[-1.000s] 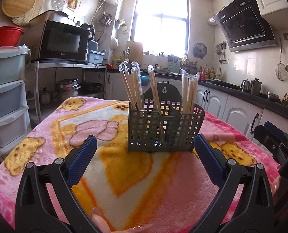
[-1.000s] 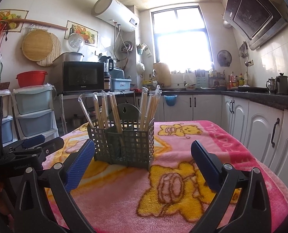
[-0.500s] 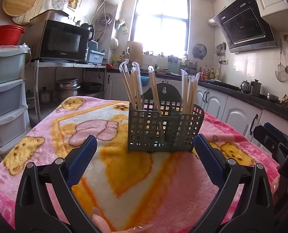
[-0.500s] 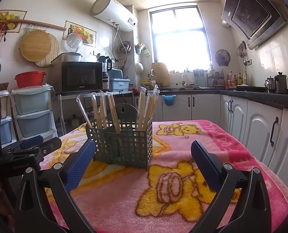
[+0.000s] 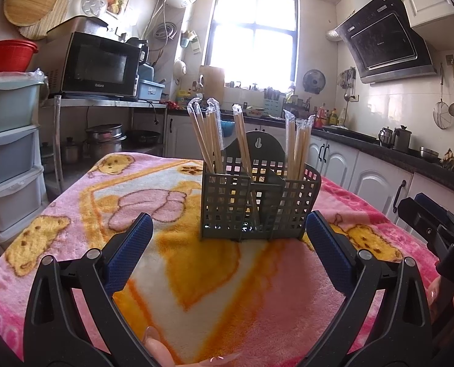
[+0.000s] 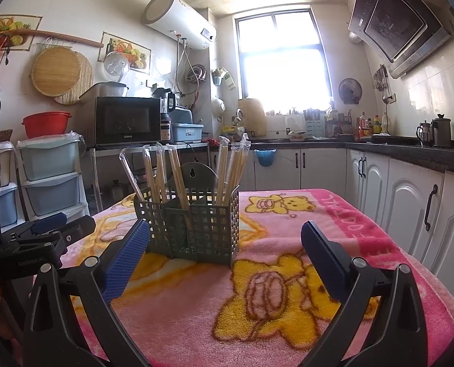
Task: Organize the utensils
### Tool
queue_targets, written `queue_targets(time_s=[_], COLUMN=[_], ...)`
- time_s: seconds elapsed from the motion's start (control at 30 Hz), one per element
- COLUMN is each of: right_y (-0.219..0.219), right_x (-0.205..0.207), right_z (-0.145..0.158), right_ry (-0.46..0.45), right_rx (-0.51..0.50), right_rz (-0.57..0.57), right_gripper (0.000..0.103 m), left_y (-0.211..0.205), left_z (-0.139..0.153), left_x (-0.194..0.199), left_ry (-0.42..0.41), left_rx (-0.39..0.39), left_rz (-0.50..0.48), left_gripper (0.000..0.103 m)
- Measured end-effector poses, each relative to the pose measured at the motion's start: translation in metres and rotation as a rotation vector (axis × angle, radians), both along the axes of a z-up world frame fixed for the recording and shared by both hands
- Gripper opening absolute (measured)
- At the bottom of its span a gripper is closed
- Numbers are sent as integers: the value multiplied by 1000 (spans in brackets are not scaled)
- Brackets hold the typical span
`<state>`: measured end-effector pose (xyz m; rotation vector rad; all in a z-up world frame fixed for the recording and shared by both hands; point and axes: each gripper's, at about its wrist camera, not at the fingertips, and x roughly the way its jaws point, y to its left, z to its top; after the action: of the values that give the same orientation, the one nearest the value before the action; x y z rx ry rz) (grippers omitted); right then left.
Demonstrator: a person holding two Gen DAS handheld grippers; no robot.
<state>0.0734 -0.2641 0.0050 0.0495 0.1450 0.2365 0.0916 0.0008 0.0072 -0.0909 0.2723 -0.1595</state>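
Both tongs [image 5: 228,234] [image 6: 225,238] agape before caddy [image 5: 259,208]

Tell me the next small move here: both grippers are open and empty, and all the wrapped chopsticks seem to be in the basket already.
Probably hold back and check rather than reach. The left gripper and right gripper are open and empty, short of the basket. The chopsticks stand in its compartments, and none shows loose on the blanket.

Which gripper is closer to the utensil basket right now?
Left, narrowly. The left gripper faces the utensil basket head-on, fingers flanking its base; the right gripper sits off to the basket's right, both open.
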Motion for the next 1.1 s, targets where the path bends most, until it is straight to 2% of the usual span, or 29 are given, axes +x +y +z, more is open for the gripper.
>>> queue_targets(time_s=[0.6,0.83,1.1], right_y=[-1,-4,-15], right_x=[0,1,8], right_z=[0,2,8], right_ry=[0,4,39], right_rx=[1,5,-3], right_rz=[-1,-21,-83], right_gripper=[97,97,97], left_y=[-1,-4,7], left_z=[-1,-4,-3], left_x=[0,8,9], left_ry=[1,42,54], left_rx=[0,21,-27], left_rz=[-8,26,22], left_gripper=[93,93,93])
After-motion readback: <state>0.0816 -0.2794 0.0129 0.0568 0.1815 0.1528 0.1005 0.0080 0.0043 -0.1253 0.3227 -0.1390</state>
